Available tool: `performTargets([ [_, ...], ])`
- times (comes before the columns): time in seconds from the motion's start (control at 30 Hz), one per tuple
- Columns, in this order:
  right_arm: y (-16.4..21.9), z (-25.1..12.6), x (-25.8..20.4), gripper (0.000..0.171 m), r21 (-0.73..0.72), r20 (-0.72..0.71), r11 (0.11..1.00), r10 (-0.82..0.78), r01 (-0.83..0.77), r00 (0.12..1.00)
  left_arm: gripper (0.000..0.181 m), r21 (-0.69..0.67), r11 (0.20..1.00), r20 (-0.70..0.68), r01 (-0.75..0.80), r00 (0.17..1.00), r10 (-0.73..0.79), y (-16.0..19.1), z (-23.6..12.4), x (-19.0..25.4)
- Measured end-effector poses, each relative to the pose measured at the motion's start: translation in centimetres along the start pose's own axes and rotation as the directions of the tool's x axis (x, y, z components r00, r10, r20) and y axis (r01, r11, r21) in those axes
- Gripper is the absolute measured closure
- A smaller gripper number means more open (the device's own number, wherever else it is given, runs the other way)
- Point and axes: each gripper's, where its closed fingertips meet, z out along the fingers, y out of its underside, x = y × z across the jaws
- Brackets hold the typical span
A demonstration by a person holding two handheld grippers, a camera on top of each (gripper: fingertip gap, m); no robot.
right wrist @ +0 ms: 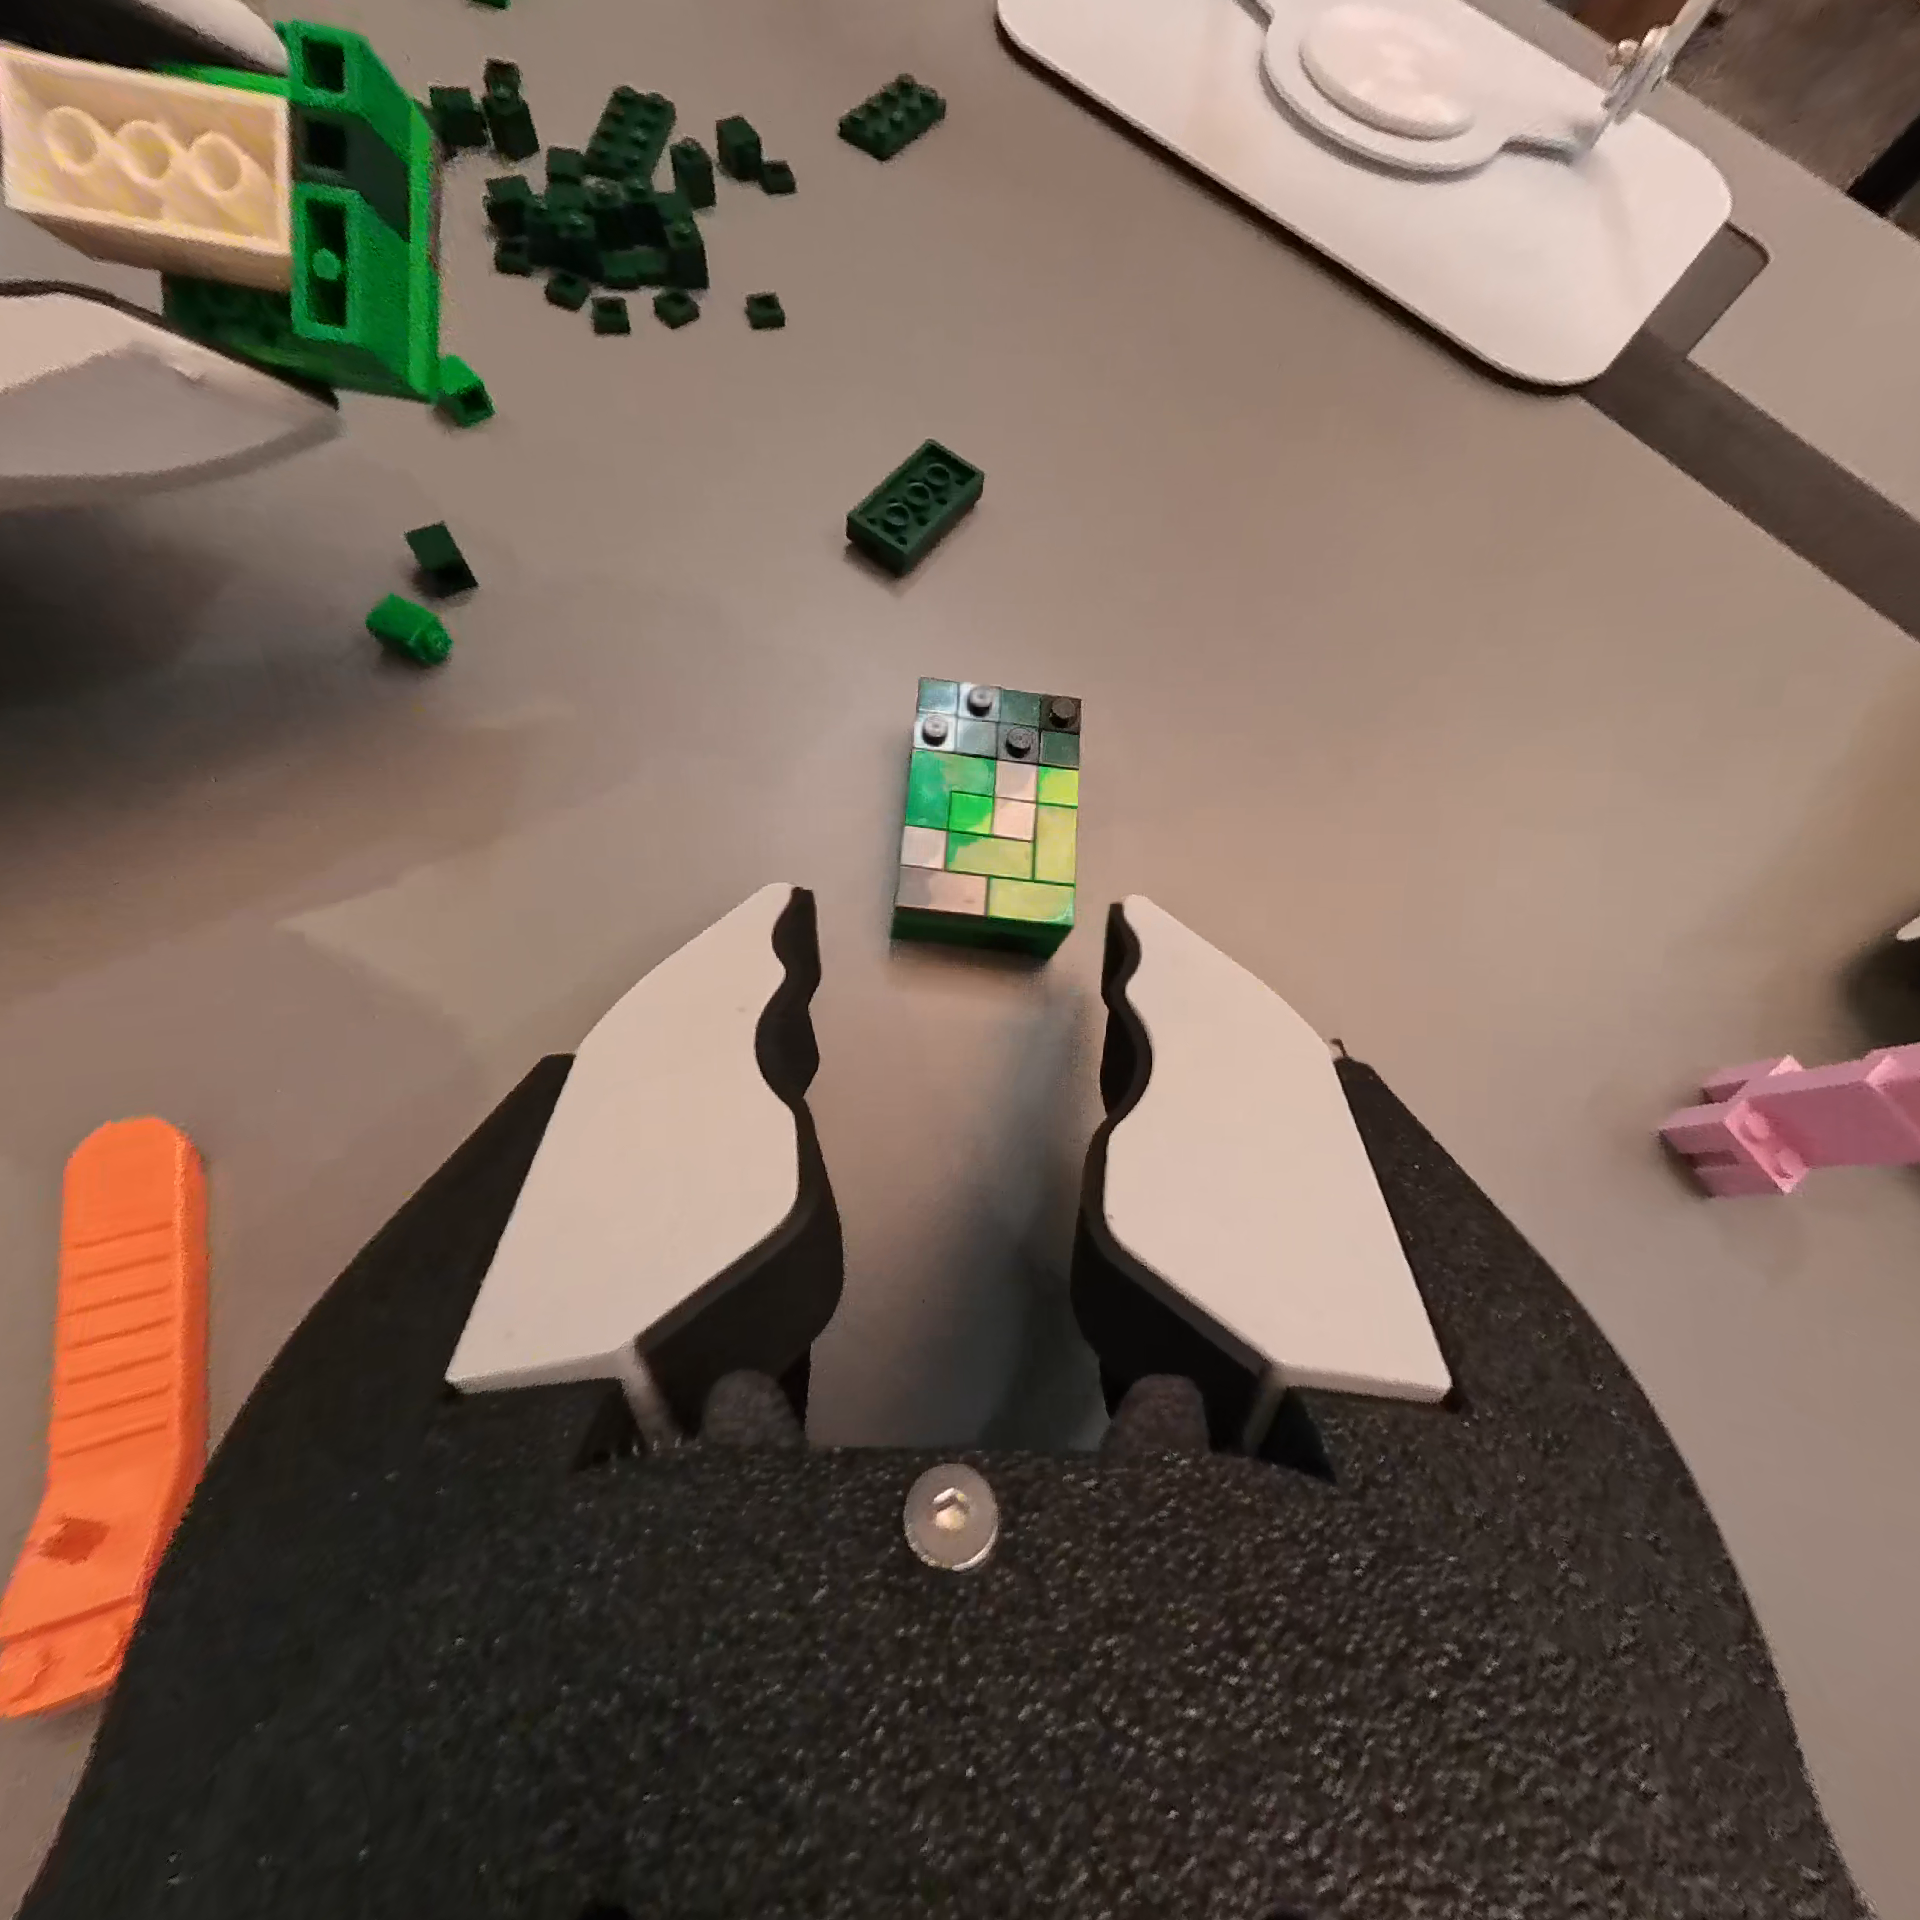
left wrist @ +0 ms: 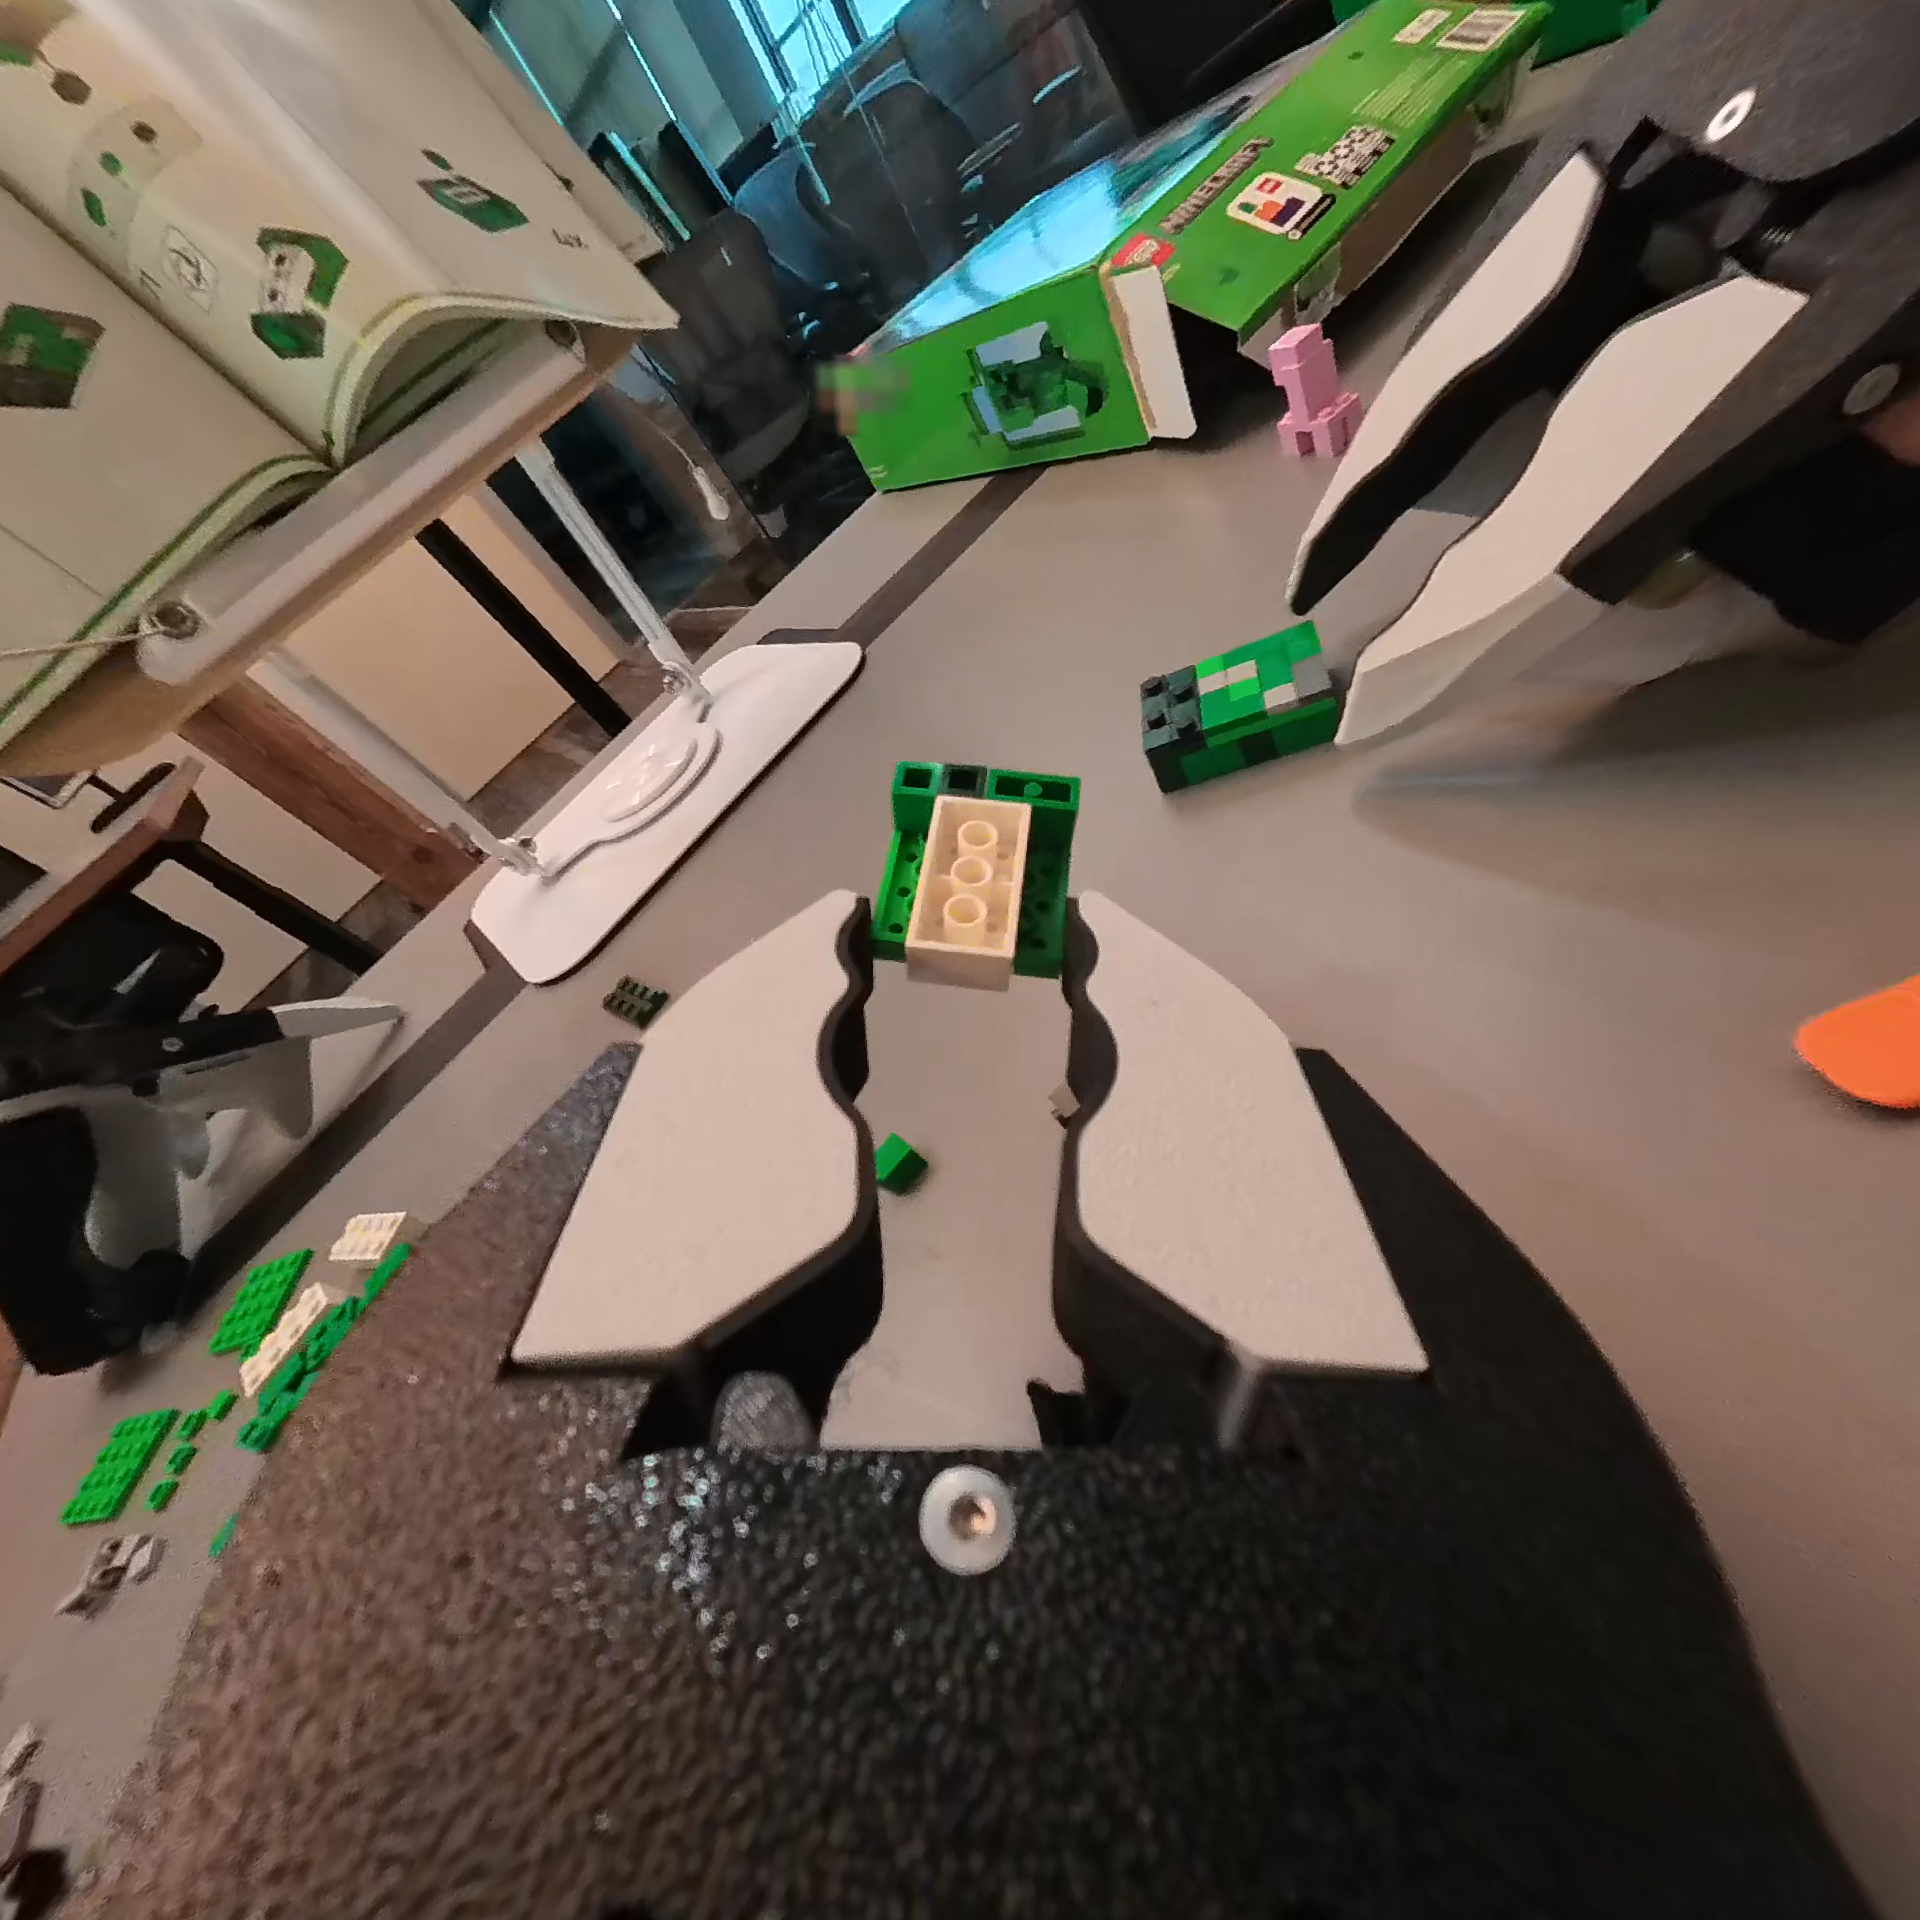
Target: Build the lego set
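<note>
Two green boxes (left wrist: 997, 405) lie at twelve o'clock, contents hidden. The left gripper (left wrist: 971, 935) pinches a green build (left wrist: 1039, 862) with one white brick (left wrist: 966, 894) underside-up. The right gripper (right wrist: 961, 935) is spread, empty, a tiled green block (right wrist: 987, 821) on the surface (right wrist: 1351, 675) just beyond. One orange separator (right wrist: 104, 1403) at eight.

Straight ahead of the right hand-held gripper (right wrist: 961, 914) only the tiled green block (right wrist: 985, 821) sits on bare desk (right wrist: 1351, 644), but off to the sides the orange separator (right wrist: 104, 1382), pink figure (right wrist: 1797, 1117) and dark-green brick pile (right wrist: 613, 197) crowd things.
</note>
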Motion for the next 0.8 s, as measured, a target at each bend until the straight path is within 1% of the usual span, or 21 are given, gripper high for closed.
performTargets([
  [0.07, 0.0, 0.1, 0.0, 0.120, -0.004, -0.003, 1.000, -0.002, 0.002, 1.000, 0.146, -0.003, 1.000, -0.016, -0.004, 1.000, 0.004, 0.1, 0.1, 0.3],
  [0.23, -0.1, 0.3, 0.4, 0.122, -0.005, -0.017, 1.000, 0.008, -0.008, 1.000, 0.146, -0.028, 0.996, -0.025, -0.080, 0.997, 0.080, 0.4, 0.4, 1.1],
  [0.47, -0.2, 0.8, 0.5, 0.126, -0.016, 0.017, 1.000, 0.025, -0.024, 1.000, 0.146, -0.065, 0.990, -0.049, -0.125, 0.991, 0.122, 0.8, 0.6, 1.9],
  [0.53, -0.3, 0.9, 0.5, 0.129, -0.019, 0.020, 0.999, 0.033, -0.032, 0.999, 0.146, -0.064, 0.990, -0.048, -0.125, 0.991, 0.122, 0.8, 0.6, 1.9],
  [0.6, -0.2, 1.0, 0.4, 0.137, -0.024, 0.034, 0.999, 0.038, -0.037, 0.999, 0.146, -0.061, 0.990, -0.044, -0.130, 0.991, 0.127, 0.8, 0.6, 1.9],
  [0.63, -0.2, 1.0, 0.6, 0.137, -0.025, 0.027, 0.999, 0.043, -0.043, 0.999, 0.146, -0.059, 0.989, -0.042, -0.133, 0.991, 0.130, 0.8, 0.6, 1.9],
  [0.67, -0.3, 0.9, 0.7, 0.137, -0.019, 0.020, 0.999, 0.051, -0.050, 0.999, 0.146, -0.057, 0.989, -0.039, -0.134, 0.991, 0.132, 0.7, 0.6, 1.9],
  [0.73, -0.9, 0.4, 1.0, 0.138, 0.042, 0.027, 0.996, 0.072, -0.073, 0.997, 0.146, -0.048, 0.990, -0.032, -0.134, 0.991, 0.132, 0.6, 0.6, 1.8],
  [0.77, -1.3, -0.1, 1.2, 0.138, 0.082, 0.044, 0.991, 0.102, -0.105, 0.994, 0.146, -0.042, 0.990, -0.026, -0.134, 0.991, 0.133, 0.5, 0.5, 1.7],
  [0.8, -1.7, -0.6, 1.2, 0.138, 0.118, 0.093, 0.981, 0.141, -0.151, 0.986, 0.146, -0.037, 0.990, -0.020, -0.133, 0.991, 0.133, 0.4, 0.5, 1.6],
])
